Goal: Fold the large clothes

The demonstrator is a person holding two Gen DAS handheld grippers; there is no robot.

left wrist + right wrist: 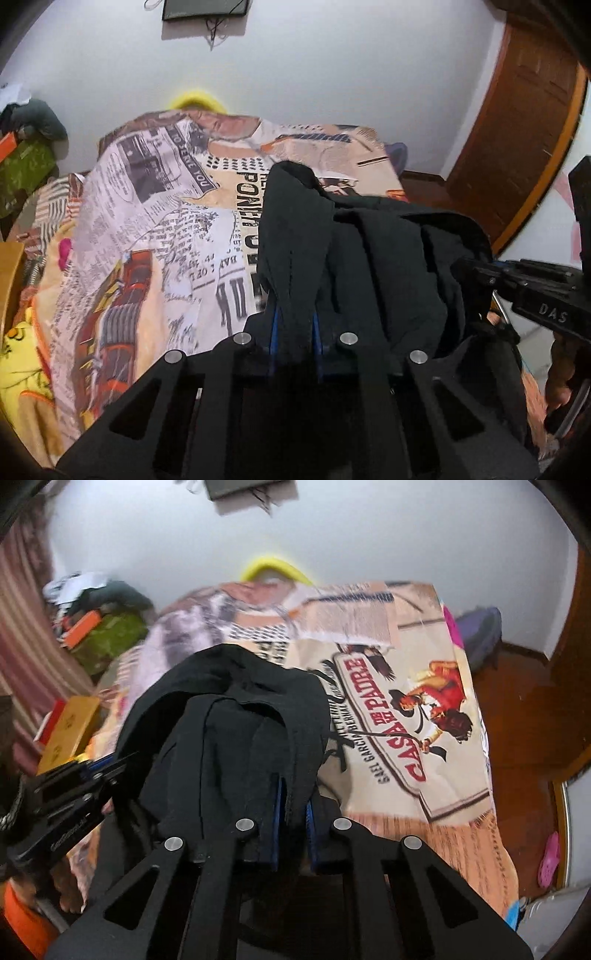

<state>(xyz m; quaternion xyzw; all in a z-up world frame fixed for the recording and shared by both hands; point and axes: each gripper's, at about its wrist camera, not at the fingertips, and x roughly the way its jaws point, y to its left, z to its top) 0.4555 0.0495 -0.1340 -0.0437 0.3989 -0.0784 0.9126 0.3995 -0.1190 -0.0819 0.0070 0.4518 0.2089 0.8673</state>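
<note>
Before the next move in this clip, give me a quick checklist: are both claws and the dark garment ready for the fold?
1. Left claw shut on the garment: ok, fabric is pinched between its blue pads.
2. Right claw shut on the garment: ok, a seam edge runs between its pads.
3. Garment lifted off the bedspread: cannot tell, it is bunched above the claws and its lower part is hidden.
4. Claws apart from each other: ok, each shows at the side of the other's view, not touching.
5. Garment spread flat for folding: not ok, it hangs in folds and creases.
6. Bedspread free for laying down: ok ahead, clutter only at the left edge.
</note>
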